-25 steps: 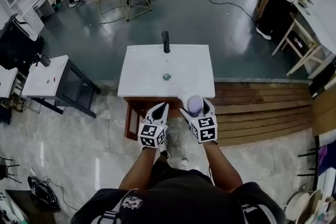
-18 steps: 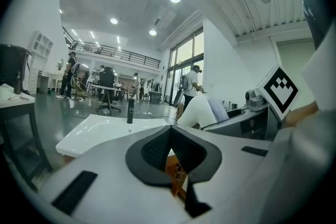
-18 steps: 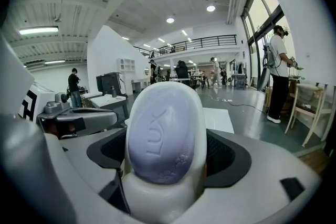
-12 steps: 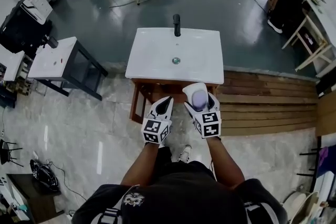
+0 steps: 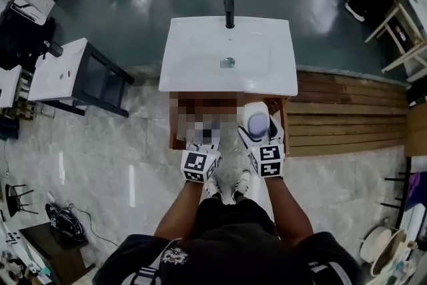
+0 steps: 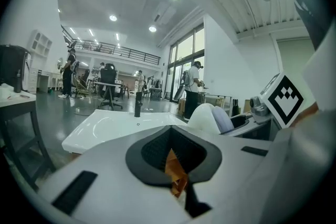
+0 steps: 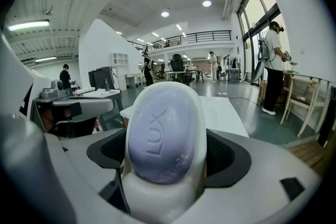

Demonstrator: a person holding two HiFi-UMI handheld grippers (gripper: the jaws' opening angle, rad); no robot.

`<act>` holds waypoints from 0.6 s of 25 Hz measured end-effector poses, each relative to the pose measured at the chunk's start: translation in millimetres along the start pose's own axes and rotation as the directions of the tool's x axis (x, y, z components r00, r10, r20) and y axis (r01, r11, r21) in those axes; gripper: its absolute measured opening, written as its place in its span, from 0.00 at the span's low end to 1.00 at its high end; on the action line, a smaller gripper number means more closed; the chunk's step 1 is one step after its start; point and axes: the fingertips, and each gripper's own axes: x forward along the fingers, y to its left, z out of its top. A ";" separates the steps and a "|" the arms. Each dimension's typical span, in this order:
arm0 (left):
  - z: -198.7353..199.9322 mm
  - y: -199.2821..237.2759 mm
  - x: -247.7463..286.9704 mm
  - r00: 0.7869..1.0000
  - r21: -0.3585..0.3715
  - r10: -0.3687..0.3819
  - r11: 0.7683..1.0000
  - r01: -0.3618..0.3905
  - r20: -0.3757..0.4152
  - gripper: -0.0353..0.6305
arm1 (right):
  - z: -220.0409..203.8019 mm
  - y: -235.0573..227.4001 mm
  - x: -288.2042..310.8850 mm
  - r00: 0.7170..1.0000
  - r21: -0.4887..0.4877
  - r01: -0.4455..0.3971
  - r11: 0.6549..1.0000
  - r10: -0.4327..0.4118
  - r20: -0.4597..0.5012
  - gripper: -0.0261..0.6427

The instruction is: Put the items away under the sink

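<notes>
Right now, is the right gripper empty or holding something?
Holding: the right gripper clamps a white soap dish with a lilac soap bar in it.

lilac soap (image 7: 160,128) in white dish (image 7: 157,199), white sink (image 5: 200,57), black tap (image 5: 229,12), black-and-white square-patterned marker cube (image 5: 198,166)

Over the last second the sink (image 5: 200,57) has slid up the head view, and most of the room beyond it has gone off the top. More of the wooden cabinet (image 5: 175,125) beneath the basin now shows. The right tool (image 5: 257,119), carrying its white soap dish (image 5: 257,107) and lilac soap (image 5: 256,125), was overlapping the basin's front edge; now it sits clear below that edge, in front of the cabinet. The left tool (image 5: 203,143) has likewise dropped further below the edge. Both shoes (image 5: 215,187) now show beneath the tools, where only one showed before.
</notes>
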 end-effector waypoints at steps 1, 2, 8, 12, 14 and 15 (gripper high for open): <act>-4.6 5.3 2.3 1.000 0.001 -0.005 1.000 0.005 -0.003 0.05 | -5.1 -0.1 6.6 1.000 0.009 0.008 1.000 -0.008 -0.006 0.73; -10.5 10.4 5.7 1.000 0.002 -0.012 1.000 0.012 -0.007 0.05 | -10.6 -0.9 13.5 1.000 0.016 0.017 1.000 -0.017 -0.011 0.73; -63.1 42.1 34.0 0.999 -0.013 -0.024 1.000 0.024 -0.023 0.05 | -53.2 -9.8 59.8 0.997 0.037 0.068 0.997 -0.067 -0.026 0.73; -108.2 57.5 54.5 0.999 -0.023 -0.019 1.000 0.018 -0.026 0.05 | -93.3 -17.3 92.9 0.996 0.048 0.081 0.996 -0.079 -0.044 0.73; -131.4 64.7 65.0 1.000 -0.023 -0.020 1.000 0.019 -0.019 0.05 | -117.8 -21.4 111.2 0.995 0.053 0.083 0.995 -0.081 -0.050 0.73; -144.0 68.3 71.2 1.000 -0.025 -0.020 0.999 0.020 -0.014 0.05 | -129.2 -22.6 120.9 0.996 0.065 0.080 0.995 -0.077 -0.051 0.73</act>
